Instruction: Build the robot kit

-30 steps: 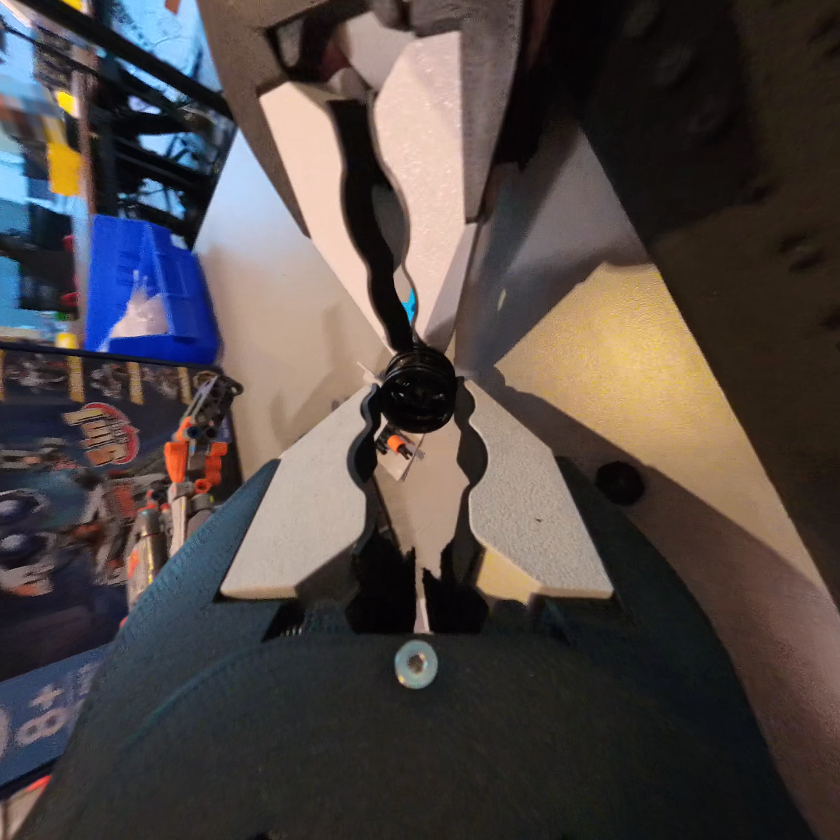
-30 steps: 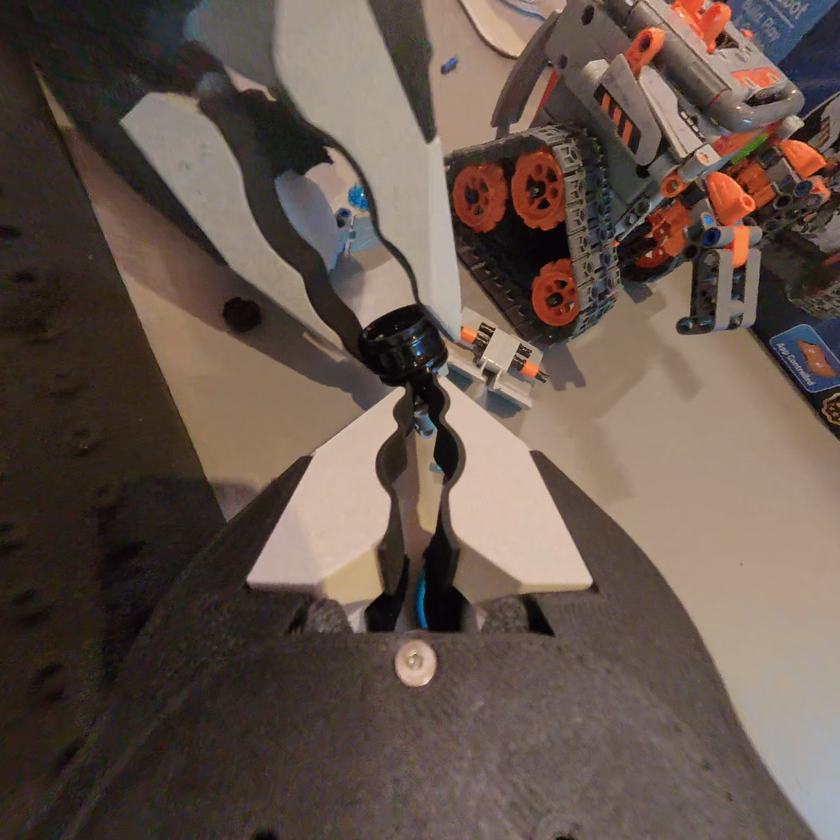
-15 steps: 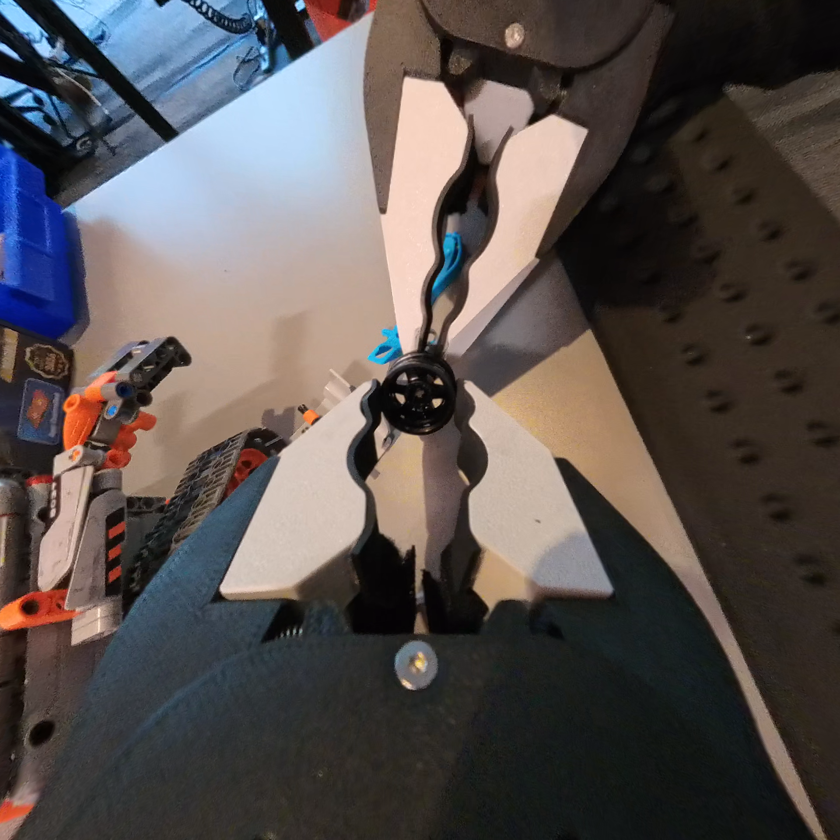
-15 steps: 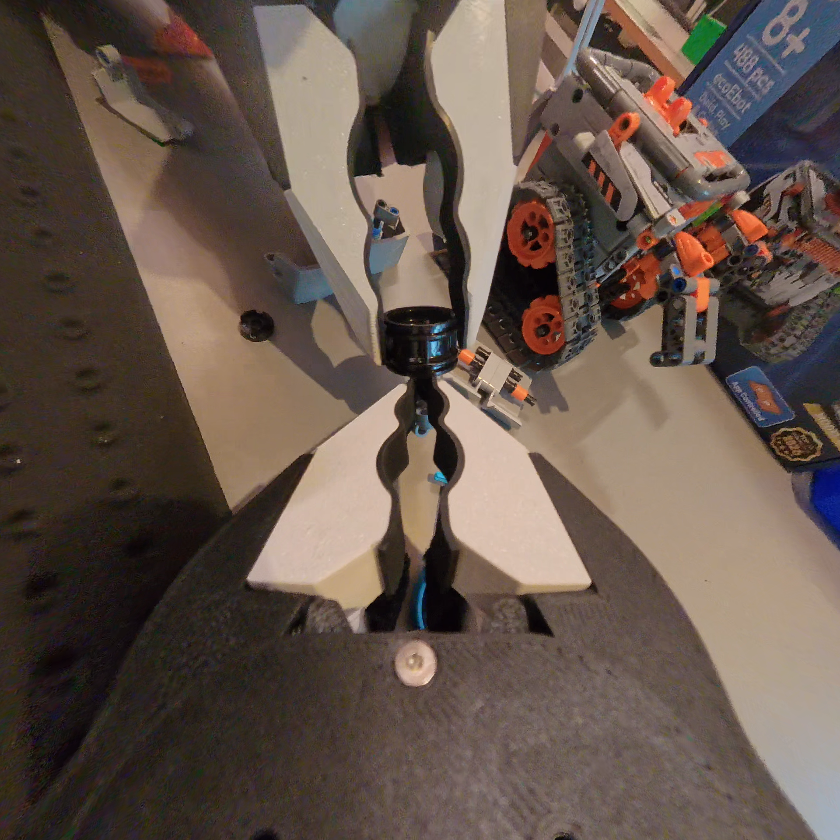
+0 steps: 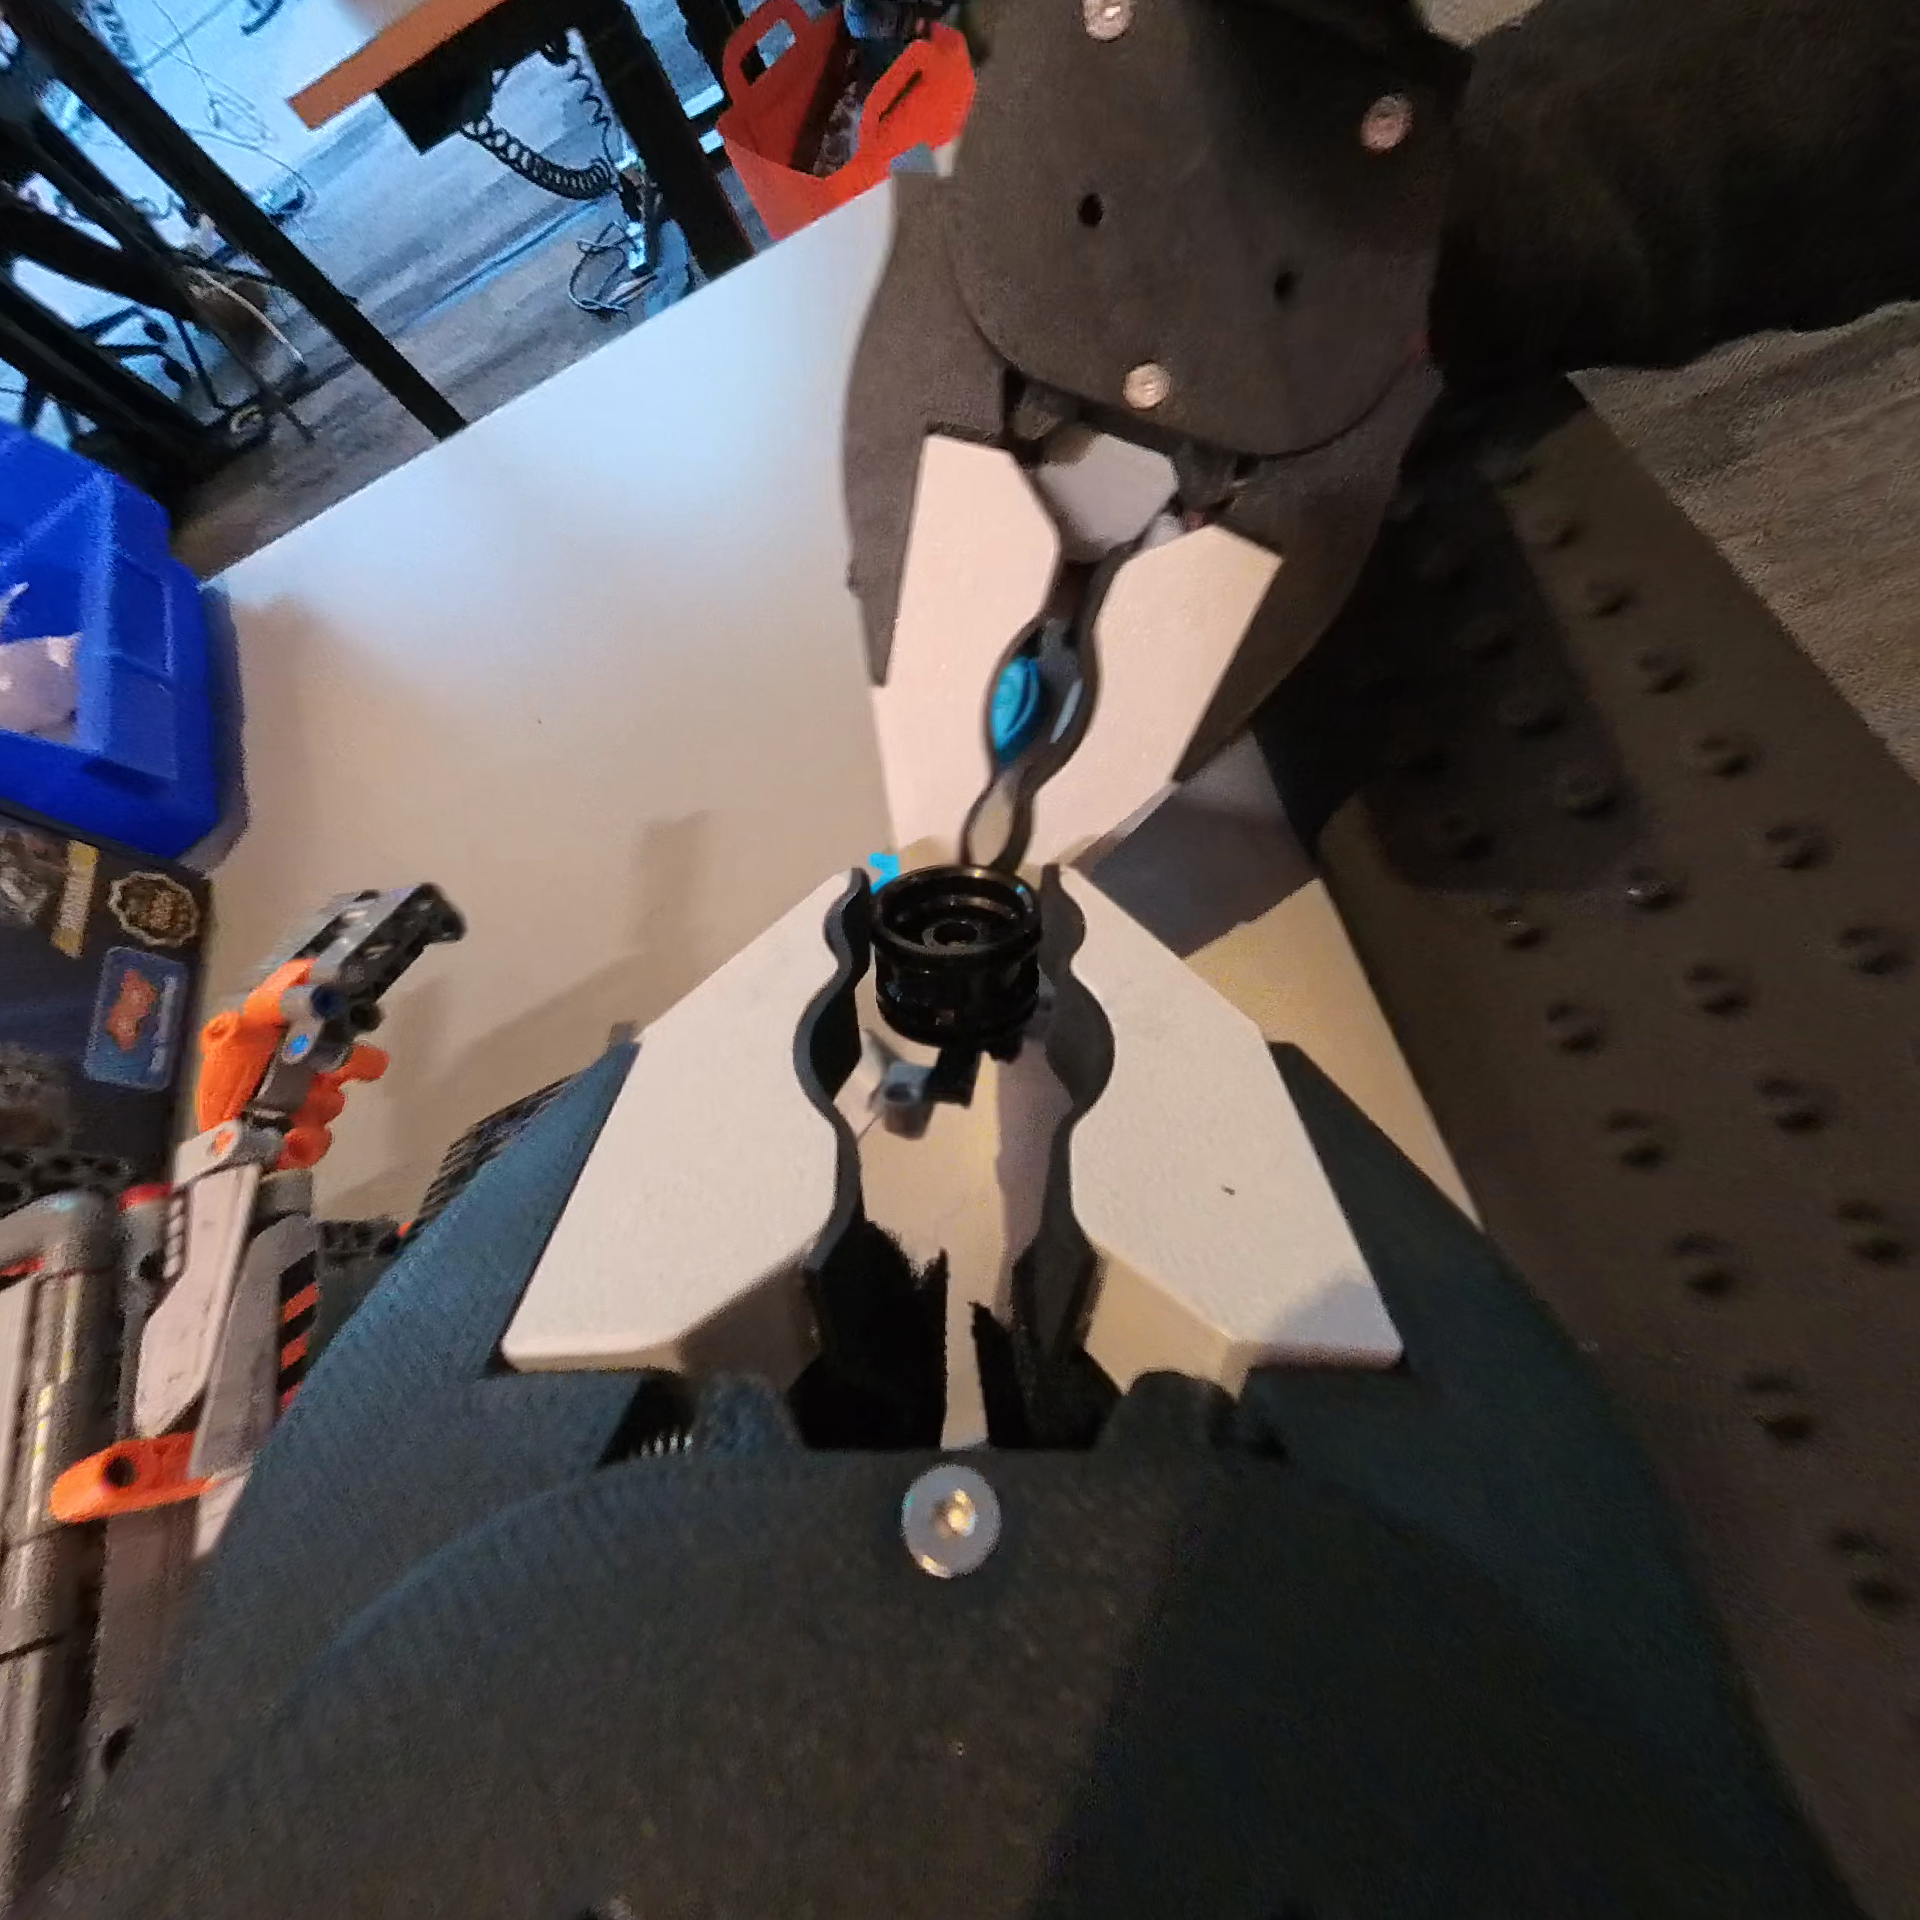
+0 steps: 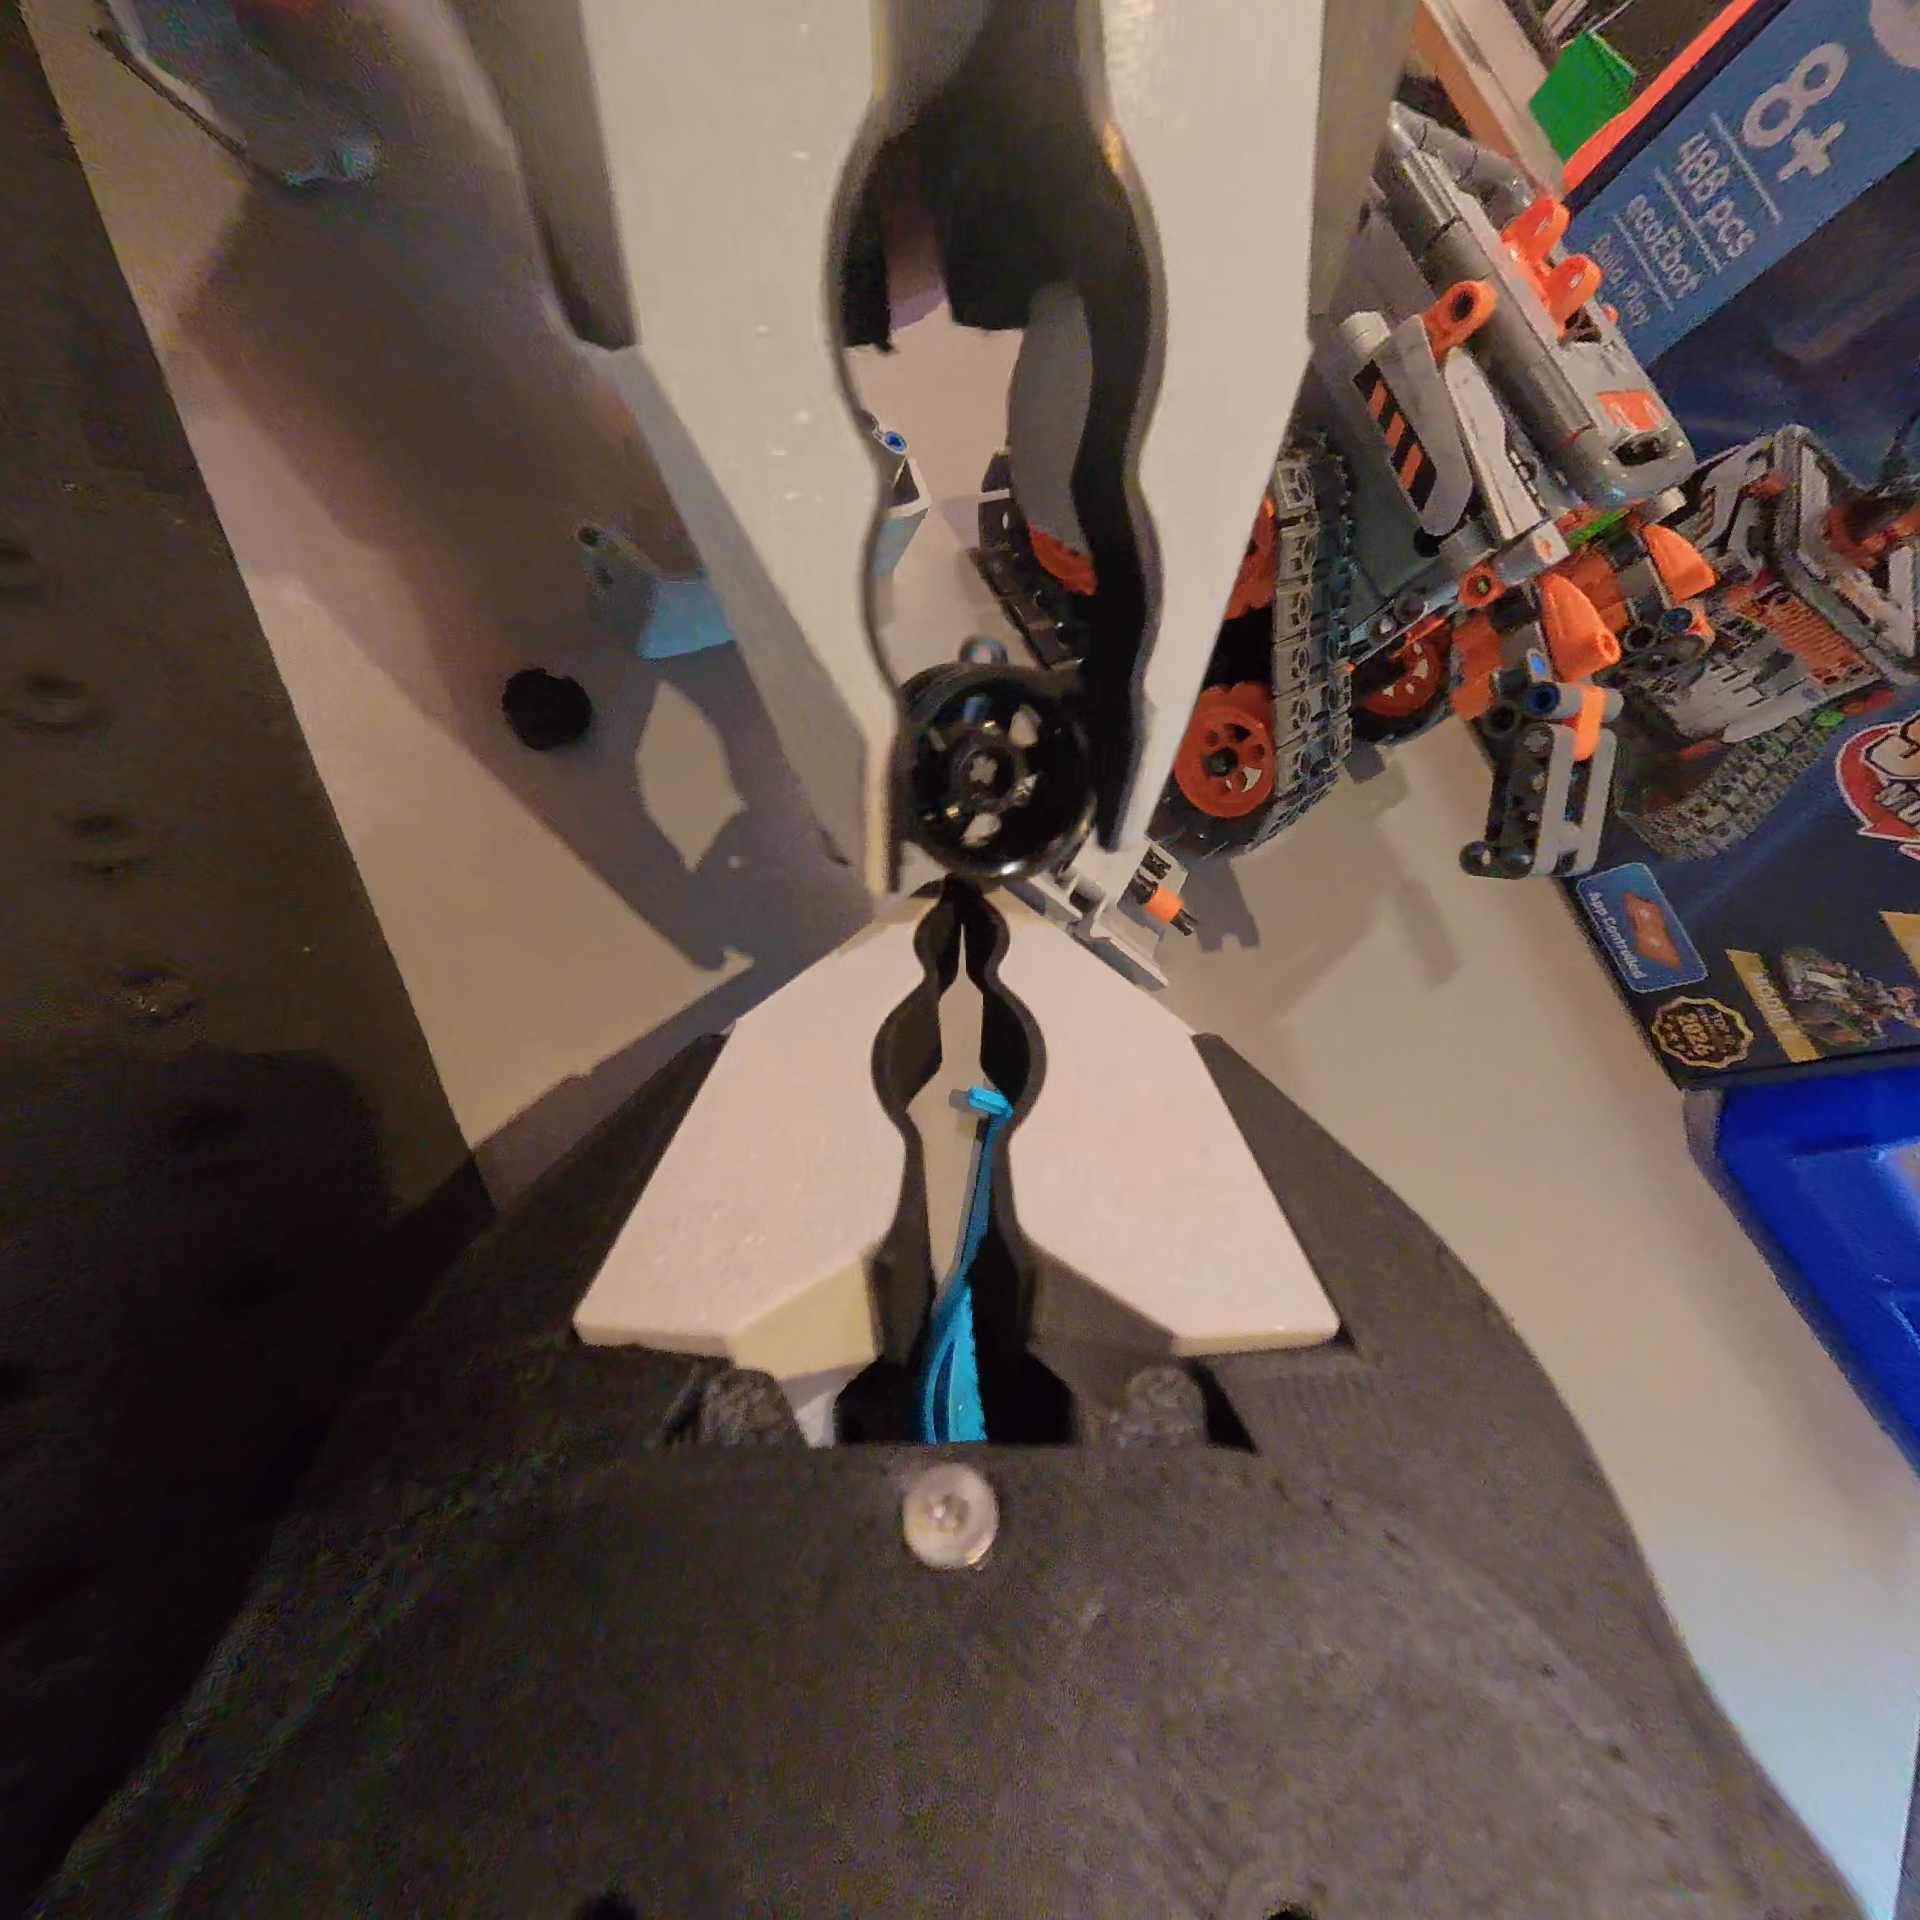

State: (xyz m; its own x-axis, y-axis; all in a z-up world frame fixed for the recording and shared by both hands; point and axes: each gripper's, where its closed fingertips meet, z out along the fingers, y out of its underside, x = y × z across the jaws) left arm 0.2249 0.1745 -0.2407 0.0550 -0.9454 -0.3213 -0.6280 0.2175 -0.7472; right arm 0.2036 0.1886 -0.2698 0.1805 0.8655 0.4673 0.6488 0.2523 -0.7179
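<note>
My left gripper is shut on a small black spoked wheel, gripped by its rim at the fingertips, above the white table. In the right wrist view the wheel shows its spoked face between the left gripper's white fingers. My right gripper is shut, and its tips touch the wheel's lower rim. A thin blue piece lies in the gap farther back between its fingers. It also shows in the left wrist view, where the right gripper comes in from above.
A grey and orange tracked toy model stands right of the grippers, with a printed box and a blue bin beyond. A grey beam with an orange pin, grey parts and a black stud lie on the table. A black perforated board borders it. Left and right tips are no more than a few centimetres apart.
Both grippers stayed tip to tip while turning. The left gripper has rotated the wheel so its spoked face now points at the right gripper's camera.
</note>
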